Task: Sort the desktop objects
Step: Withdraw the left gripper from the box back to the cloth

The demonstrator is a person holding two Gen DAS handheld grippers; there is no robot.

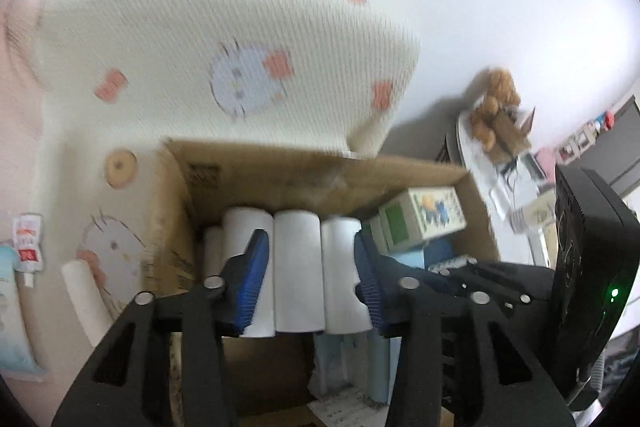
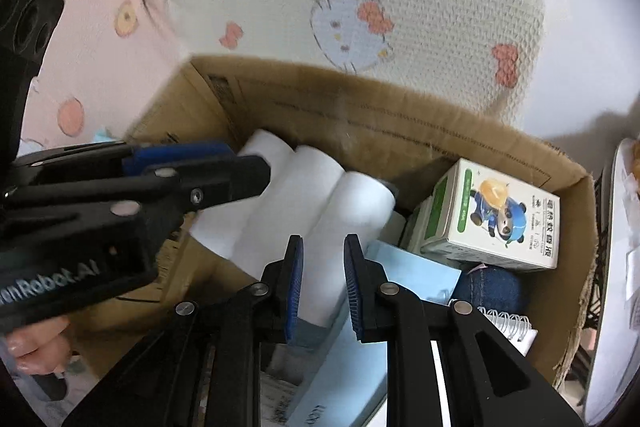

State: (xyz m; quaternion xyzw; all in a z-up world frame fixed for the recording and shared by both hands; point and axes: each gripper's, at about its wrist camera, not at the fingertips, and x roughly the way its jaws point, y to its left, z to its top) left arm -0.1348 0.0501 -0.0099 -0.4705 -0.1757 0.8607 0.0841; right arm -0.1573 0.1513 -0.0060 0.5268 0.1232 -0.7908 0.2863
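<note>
A pack of three white paper rolls [image 1: 298, 269] is held over an open cardboard box [image 1: 256, 175]. My left gripper [image 1: 310, 259] is shut on the pack, its blue pads [image 1: 252, 279] pressing both sides. In the right wrist view the same rolls [image 2: 304, 203] hang over the box [image 2: 360, 115], with the left gripper [image 2: 192, 167] coming in from the left. My right gripper [image 2: 322, 279] is open and empty, just in front of the rolls. A green and white panda carton [image 2: 492, 215] lies in the box.
The box also holds a blue booklet [image 2: 416, 267], a spiral notebook [image 2: 508, 323] and a dark blue item [image 2: 496, 287]. A cartoon-print pillow [image 1: 224, 39] lies behind the box. A loose white roll [image 1: 86, 303] and a sachet [image 1: 27, 245] lie left.
</note>
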